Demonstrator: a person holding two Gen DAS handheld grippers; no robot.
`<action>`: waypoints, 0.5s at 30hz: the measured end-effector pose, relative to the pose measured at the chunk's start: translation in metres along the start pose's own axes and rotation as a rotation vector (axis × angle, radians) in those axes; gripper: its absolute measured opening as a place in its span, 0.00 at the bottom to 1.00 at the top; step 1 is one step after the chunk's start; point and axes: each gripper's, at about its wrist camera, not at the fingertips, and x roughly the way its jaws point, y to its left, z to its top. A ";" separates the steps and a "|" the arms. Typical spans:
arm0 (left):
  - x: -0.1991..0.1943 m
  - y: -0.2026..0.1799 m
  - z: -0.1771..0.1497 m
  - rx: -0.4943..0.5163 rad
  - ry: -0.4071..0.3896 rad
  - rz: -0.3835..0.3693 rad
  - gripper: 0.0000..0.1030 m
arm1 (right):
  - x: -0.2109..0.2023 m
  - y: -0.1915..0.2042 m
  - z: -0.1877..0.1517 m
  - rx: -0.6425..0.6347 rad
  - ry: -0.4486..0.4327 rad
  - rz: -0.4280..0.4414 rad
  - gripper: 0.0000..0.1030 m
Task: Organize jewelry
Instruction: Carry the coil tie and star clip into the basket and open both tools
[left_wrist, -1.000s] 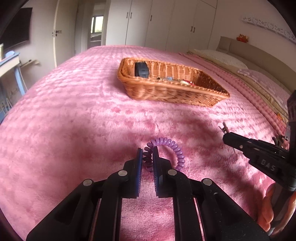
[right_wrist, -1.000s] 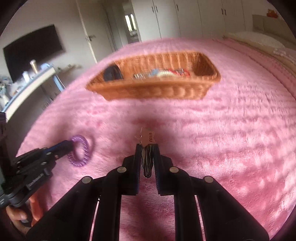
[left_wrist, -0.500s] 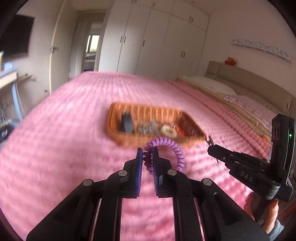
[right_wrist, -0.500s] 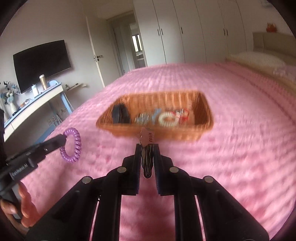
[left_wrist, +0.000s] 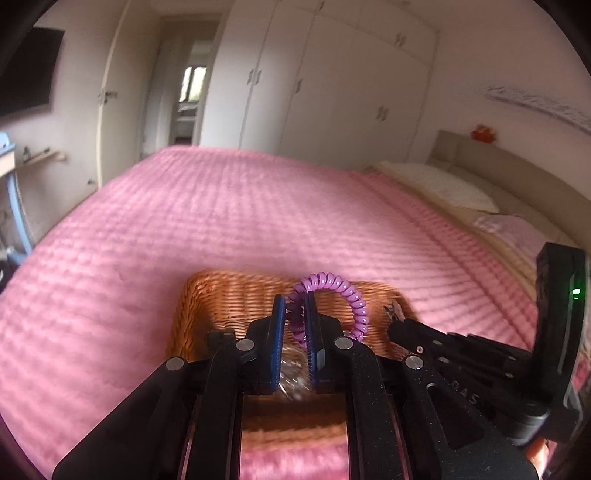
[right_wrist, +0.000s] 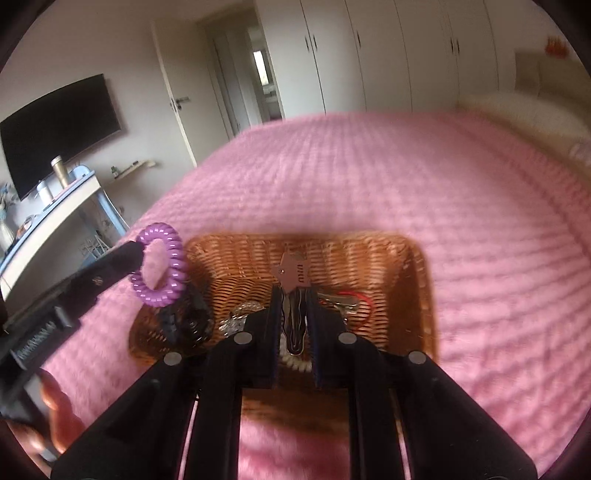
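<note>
My left gripper (left_wrist: 294, 301) is shut on a purple spiral hair tie (left_wrist: 347, 295) and holds it above the wicker basket (left_wrist: 207, 295). My right gripper (right_wrist: 293, 295) is shut on a metal hair clip with a pink tag (right_wrist: 294, 271), held over the middle of the wicker basket (right_wrist: 369, 251). The hair tie (right_wrist: 159, 271) and the left gripper show at the left of the right wrist view, over the basket's left end. The right gripper's tip (left_wrist: 397, 326) shows in the left wrist view, beside the left gripper.
The basket sits on a pink bedspread (left_wrist: 221, 221) and holds a black clip (right_wrist: 184, 317), a red ring (right_wrist: 362, 299), a white coil (right_wrist: 295, 363) and silver pieces. A desk (right_wrist: 55, 206) stands at left; pillows (left_wrist: 443, 188) lie at right.
Both grippers have lifted their items off the bedspread and moved forward to above the basket. The basket now lies directly below the fingers.
</note>
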 end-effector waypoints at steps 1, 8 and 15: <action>0.008 0.002 -0.001 0.000 0.012 0.001 0.09 | 0.013 -0.004 0.001 0.025 0.029 0.013 0.11; 0.053 0.014 -0.025 0.013 0.094 0.014 0.09 | 0.056 -0.008 -0.005 0.033 0.116 -0.025 0.11; 0.046 0.013 -0.025 0.021 0.084 0.002 0.32 | 0.053 -0.012 -0.007 0.063 0.120 -0.001 0.20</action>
